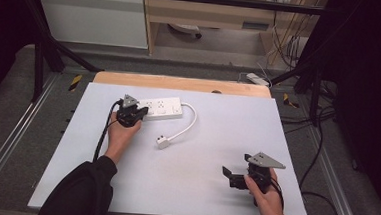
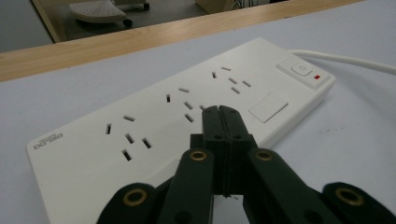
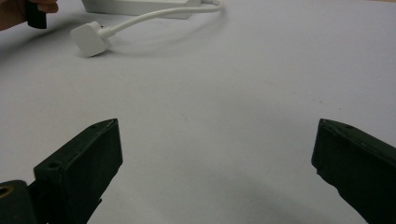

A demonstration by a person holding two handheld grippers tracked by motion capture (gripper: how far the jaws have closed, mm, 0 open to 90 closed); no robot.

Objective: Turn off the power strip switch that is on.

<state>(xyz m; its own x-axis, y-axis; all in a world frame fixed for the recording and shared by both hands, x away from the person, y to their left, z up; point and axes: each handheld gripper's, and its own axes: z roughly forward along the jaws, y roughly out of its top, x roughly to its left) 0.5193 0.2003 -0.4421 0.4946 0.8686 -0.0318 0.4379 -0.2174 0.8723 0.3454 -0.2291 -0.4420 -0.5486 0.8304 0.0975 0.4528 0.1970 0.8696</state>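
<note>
Table [image 1: 183, 187] bears power strip [image 2: 154, 116] under left claw [image 2: 220, 112].

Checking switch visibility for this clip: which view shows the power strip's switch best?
The left gripper view: the switch sits near and sharp on the power strip, with a red mark beside it. In the high view the strip is too small to make out the switch. The right gripper view catches just the strip's near edge.
</note>
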